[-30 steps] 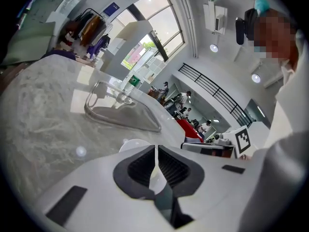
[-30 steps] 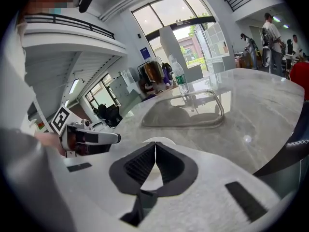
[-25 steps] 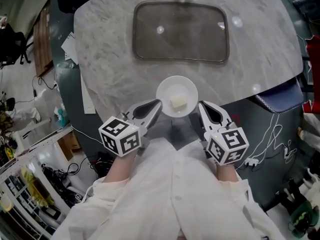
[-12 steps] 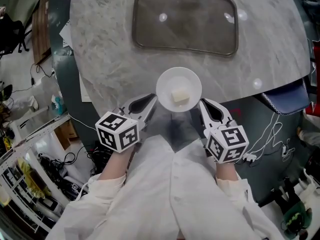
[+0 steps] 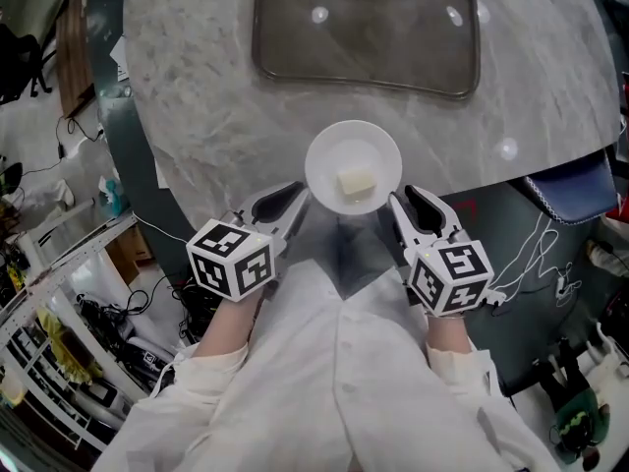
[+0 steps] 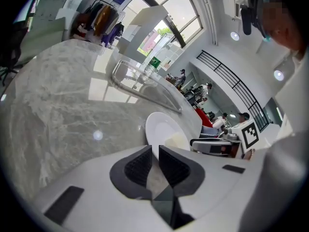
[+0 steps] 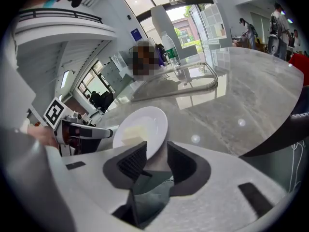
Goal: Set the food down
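A white plate (image 5: 329, 160) carrying a pale cube of food (image 5: 356, 183) sits at the near edge of the marble table (image 5: 197, 96). My left gripper (image 5: 300, 197) is shut on the plate's left rim. In the left gripper view the rim (image 6: 161, 129) runs into the narrow gap at my left gripper (image 6: 155, 151). My right gripper (image 5: 398, 205) is at the right rim and its jaws are opening. In the right gripper view the plate (image 7: 145, 122) edge lies loose between the jaws of my right gripper (image 7: 157, 151), with a gap beside it. The food (image 7: 133, 135) is near the plate's middle.
A dark rectangular tray (image 5: 364, 28) lies on the table beyond the plate. A water bottle (image 7: 169, 47) stands behind the tray. A blue-grey cloth (image 5: 570, 185) hangs at the table's right edge. Cables and clutter cover the floor on both sides.
The plate and both grippers have edged slightly farther over the table toward the tray. The right gripper's jaws have parted from the rim.
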A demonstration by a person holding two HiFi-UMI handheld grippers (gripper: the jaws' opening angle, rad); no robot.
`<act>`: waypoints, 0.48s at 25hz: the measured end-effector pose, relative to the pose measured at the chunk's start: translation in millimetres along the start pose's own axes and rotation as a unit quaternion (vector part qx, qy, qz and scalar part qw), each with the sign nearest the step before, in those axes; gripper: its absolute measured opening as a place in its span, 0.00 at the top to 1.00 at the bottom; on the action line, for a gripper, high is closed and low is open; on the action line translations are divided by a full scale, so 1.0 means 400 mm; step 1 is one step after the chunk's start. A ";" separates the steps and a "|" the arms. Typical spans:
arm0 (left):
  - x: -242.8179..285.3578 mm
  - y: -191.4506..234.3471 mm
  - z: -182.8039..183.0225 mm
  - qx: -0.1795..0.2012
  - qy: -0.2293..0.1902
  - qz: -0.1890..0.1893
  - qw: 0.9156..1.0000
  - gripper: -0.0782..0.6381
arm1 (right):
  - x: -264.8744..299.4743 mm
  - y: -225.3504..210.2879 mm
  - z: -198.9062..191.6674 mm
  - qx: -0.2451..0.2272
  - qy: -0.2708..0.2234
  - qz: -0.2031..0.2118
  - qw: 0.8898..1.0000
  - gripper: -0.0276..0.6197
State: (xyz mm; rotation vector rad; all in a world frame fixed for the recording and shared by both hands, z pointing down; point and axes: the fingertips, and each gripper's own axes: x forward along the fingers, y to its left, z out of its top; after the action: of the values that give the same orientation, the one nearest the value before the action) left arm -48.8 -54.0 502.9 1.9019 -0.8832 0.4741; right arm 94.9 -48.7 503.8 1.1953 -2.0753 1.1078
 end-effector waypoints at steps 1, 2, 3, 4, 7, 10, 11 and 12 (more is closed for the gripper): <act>0.000 0.002 -0.001 -0.002 0.000 0.001 1.000 0.85 | 0.003 0.001 -0.003 0.002 0.003 0.001 1.000 0.80; 0.001 0.003 -0.001 -0.003 0.000 0.002 1.000 0.85 | 0.005 0.002 -0.005 0.004 0.004 0.001 1.000 0.79; 0.002 0.002 -0.001 -0.004 0.000 0.002 1.000 0.84 | 0.007 0.003 -0.006 0.006 0.006 0.000 1.000 0.79; 0.002 0.002 -0.002 -0.006 0.000 0.002 1.000 0.84 | 0.008 0.004 -0.008 0.006 0.007 0.000 1.000 0.79; 0.007 0.001 -0.011 -0.013 0.006 0.000 1.000 0.76 | 0.015 0.006 -0.013 0.008 0.011 0.003 1.000 0.79; 0.015 -0.001 -0.018 -0.018 0.012 -0.002 1.000 0.75 | 0.018 0.007 -0.015 0.005 0.017 0.007 1.000 0.79; 0.017 -0.003 -0.020 -0.018 0.014 -0.003 1.000 0.75 | 0.020 0.009 -0.016 0.004 0.020 0.009 1.000 0.79; 0.021 -0.006 -0.021 -0.018 0.016 -0.005 1.000 0.75 | 0.021 0.010 -0.017 0.003 0.022 0.010 1.000 0.79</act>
State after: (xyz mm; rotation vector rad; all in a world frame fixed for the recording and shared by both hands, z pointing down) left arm -41.1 -48.8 510.7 1.8595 -0.8546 0.4784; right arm 87.6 -45.6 512.0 1.1440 -2.0566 1.1411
